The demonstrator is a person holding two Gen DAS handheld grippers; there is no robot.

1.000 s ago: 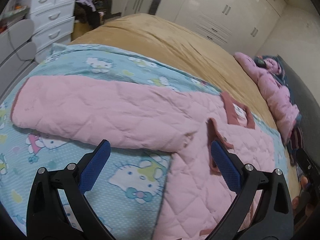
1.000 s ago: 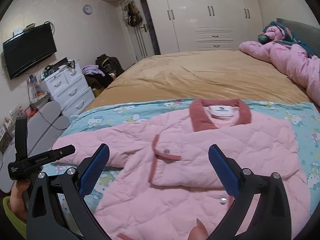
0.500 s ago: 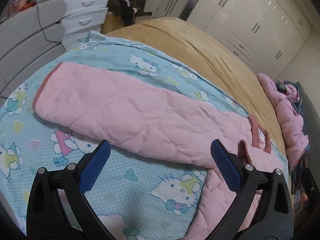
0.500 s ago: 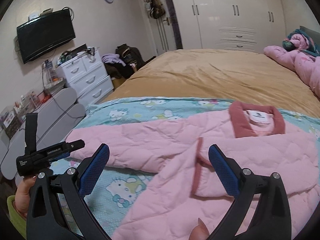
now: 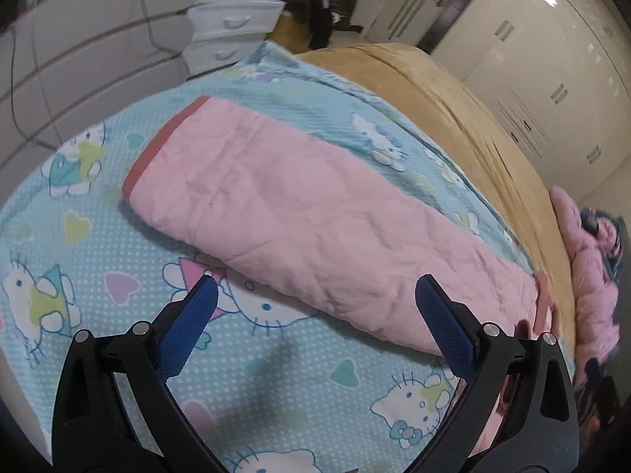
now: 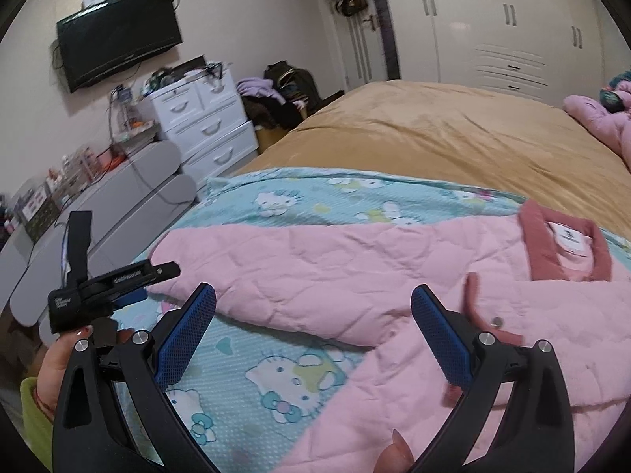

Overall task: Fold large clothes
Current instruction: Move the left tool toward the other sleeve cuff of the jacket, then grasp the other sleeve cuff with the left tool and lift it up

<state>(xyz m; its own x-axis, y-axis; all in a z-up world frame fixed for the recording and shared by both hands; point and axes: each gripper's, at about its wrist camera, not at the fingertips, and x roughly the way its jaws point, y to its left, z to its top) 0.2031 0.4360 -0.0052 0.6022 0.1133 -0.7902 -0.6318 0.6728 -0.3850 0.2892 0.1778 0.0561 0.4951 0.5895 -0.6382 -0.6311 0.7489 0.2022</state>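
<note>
The pink quilted jacket (image 6: 414, 276) is lying flat on a cartoon-print blanket (image 5: 130, 291) spread over the near part of the bed (image 6: 453, 138), its front facing up and its collar (image 6: 560, 244) pointing toward the far side. One sleeve (image 5: 315, 228) is stretching out sideways toward the bed's edge, ending in a darker cuff (image 5: 157, 149). The padding is looking soft and puffy — probably light for its bulk, springy, and likely to be pushing back against a fold rather than lying crisp. The cuff or the sleeve's lower edge seems the sensible place to be pinching, since the trim gives a firmer bite than the slippery-looking quilting.

The left gripper (image 5: 315, 315) is hovering just above the sleeve with its jaws spread wide and nothing between them; the right gripper (image 6: 313, 327) is likewise gaping empty, over the spot where sleeve meets body.

The left wrist view is showing the whole sleeve and its cuff end up close. The right wrist view alone is revealing the collar, the front placket with its snaps (image 6: 497, 321), and the person's hand (image 6: 67, 358) gripping the other tool — plus a second pink garment (image 6: 603, 118) lying well apart near the headboard.
</note>
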